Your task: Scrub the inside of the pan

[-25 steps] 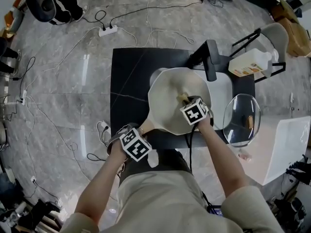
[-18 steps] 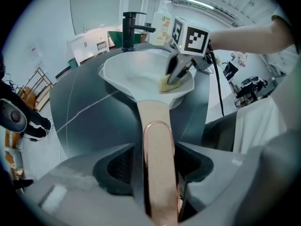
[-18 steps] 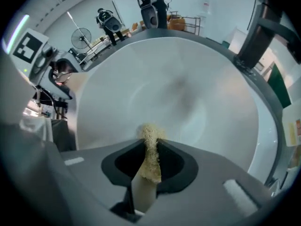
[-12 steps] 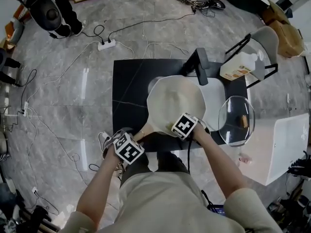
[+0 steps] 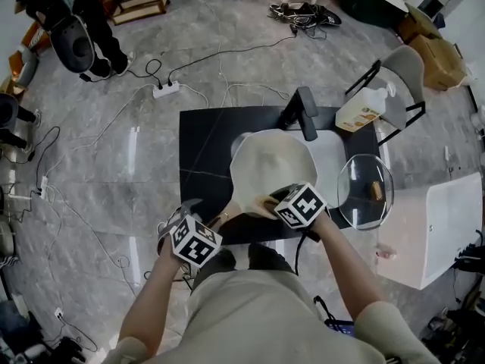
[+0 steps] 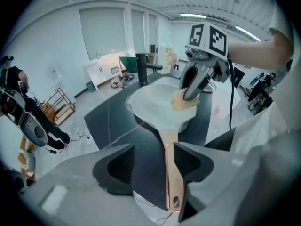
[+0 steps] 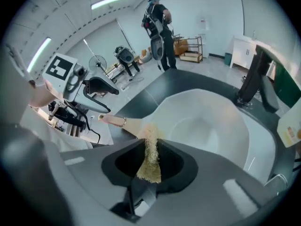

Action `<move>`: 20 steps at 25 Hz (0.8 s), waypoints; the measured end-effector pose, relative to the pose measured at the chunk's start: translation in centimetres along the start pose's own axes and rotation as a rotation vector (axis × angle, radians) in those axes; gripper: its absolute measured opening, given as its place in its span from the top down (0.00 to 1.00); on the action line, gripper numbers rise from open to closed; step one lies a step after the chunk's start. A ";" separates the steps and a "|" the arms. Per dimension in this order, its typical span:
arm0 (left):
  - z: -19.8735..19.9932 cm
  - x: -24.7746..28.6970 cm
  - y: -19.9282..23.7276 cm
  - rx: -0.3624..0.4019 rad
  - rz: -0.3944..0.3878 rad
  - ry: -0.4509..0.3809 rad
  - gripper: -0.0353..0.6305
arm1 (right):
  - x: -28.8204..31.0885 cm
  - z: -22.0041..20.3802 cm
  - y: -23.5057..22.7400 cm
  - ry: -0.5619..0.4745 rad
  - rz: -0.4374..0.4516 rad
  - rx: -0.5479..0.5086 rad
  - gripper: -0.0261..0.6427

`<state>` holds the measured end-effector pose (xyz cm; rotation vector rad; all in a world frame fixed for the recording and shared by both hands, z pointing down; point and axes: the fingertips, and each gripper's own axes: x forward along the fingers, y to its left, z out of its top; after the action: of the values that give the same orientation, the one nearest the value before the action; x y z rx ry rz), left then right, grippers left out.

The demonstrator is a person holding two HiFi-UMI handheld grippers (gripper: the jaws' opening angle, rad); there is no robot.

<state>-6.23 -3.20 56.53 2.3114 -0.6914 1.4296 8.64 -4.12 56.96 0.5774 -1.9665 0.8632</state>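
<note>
A cream pan (image 5: pixel 271 165) rests on the black counter over the sink, its copper handle (image 5: pixel 227 212) pointing toward me. My left gripper (image 5: pixel 193 214) is at the handle's end. In the left gripper view the handle (image 6: pixel 171 168) lies in the gap between the jaws, close to the right pad, with clear room on the left. The jaws are closing and do not press it. My right gripper (image 5: pixel 280 203) is shut on a yellowish sponge (image 7: pixel 150 159). It holds the sponge (image 6: pixel 183 101) on the pan's near rim beside the handle root.
The black counter (image 5: pixel 204 142) carries a white sink (image 5: pixel 337 165) and a black faucet (image 5: pixel 303 112) behind the pan. A glass lid (image 5: pixel 365 192) lies to the right, a soap bottle (image 5: pixel 364 112) beyond it. Cables and a power strip (image 5: pixel 167 89) lie on the floor.
The left gripper's jaws came off the pan handle and it drew back toward me. The right gripper dragged the sponge from the pan's middle to its near rim.
</note>
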 end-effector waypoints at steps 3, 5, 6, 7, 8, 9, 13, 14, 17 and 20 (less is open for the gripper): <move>2.5 -2.5 1.6 -0.016 0.048 -0.108 0.59 | -3.1 2.5 0.2 -0.114 -0.041 0.002 0.84; 4.0 -4.3 2.4 -0.027 0.071 -0.161 0.61 | -5.3 4.1 0.4 -0.180 -0.068 -0.010 0.84; 4.9 -5.4 2.8 -0.036 0.079 -0.186 0.62 | -6.4 4.9 0.6 -0.210 -0.080 -0.022 0.84; 5.8 -6.5 3.1 -0.042 0.091 -0.213 0.63 | -7.6 5.7 0.7 -0.241 -0.095 -0.036 0.84; 6.9 -7.7 3.5 -0.043 0.108 -0.244 0.64 | -8.8 6.6 0.8 -0.276 -0.113 -0.050 0.84; 8.1 -8.8 3.9 -0.039 0.128 -0.278 0.66 | -10.1 7.4 0.9 -0.315 -0.134 -0.059 0.84; 12.4 -13.6 4.9 -0.015 0.189 -0.419 0.69 | -15.3 10.6 1.5 -0.481 -0.209 -0.077 0.84; 13.4 -14.9 5.1 -0.004 0.200 -0.453 0.70 | -16.6 11.4 1.7 -0.525 -0.228 -0.081 0.84; 16.0 -18.9 5.6 0.026 0.254 -0.548 0.72 | -20.7 13.5 2.6 -0.678 -0.277 -0.064 0.84; 17.3 -22.1 6.4 0.068 0.373 -0.611 0.72 | -25.0 15.0 4.2 -0.823 -0.331 -0.079 0.84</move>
<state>-5.51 -12.41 29.26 2.8010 -1.3143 0.8553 10.20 -11.26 28.47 1.3183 -2.4951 0.3452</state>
